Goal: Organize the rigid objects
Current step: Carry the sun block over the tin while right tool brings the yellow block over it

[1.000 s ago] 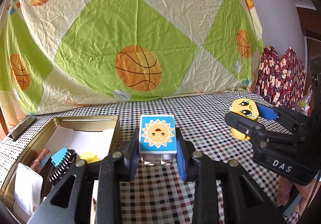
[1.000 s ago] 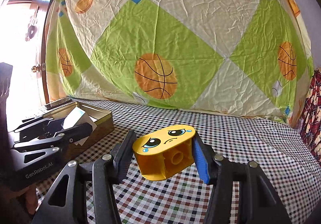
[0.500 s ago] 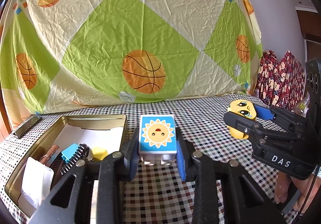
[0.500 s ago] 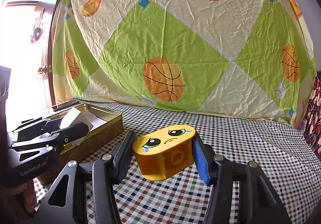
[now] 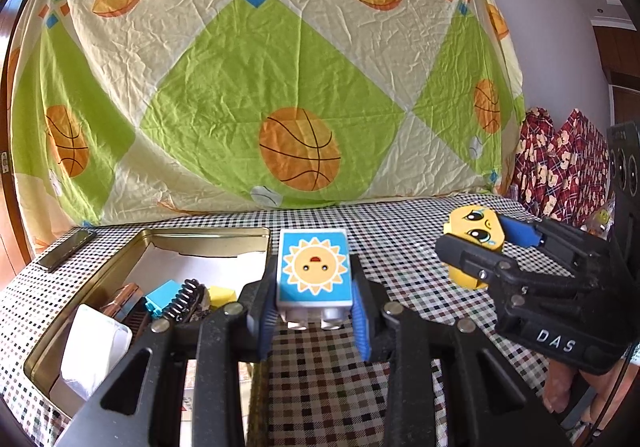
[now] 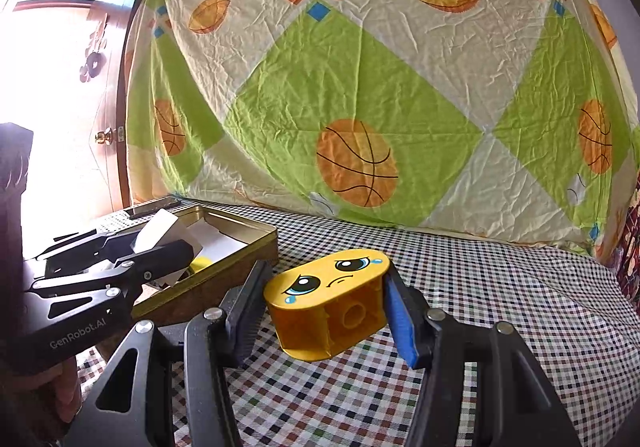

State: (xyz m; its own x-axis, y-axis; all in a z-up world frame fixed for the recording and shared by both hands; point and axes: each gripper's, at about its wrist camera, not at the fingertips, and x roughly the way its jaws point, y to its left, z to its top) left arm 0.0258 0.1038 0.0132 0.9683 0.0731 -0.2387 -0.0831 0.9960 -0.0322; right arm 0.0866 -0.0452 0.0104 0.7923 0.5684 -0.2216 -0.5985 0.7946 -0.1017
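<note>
Tablecloth [image 5: 400,247], checkered, carries an open tin [image 5: 120,259] of small items at the left. Left gripper [image 5: 314,311] clamps a blue sun block [image 5: 314,271] just beside the tin; right gripper [image 6: 324,307] clamps a yellow sad-face block [image 6: 332,299] above the cloth.

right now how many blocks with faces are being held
2. The sun block is clamped in the left gripper beside the tin; the crying yellow block is in the right gripper. The tin's clutter may hide more.
</note>
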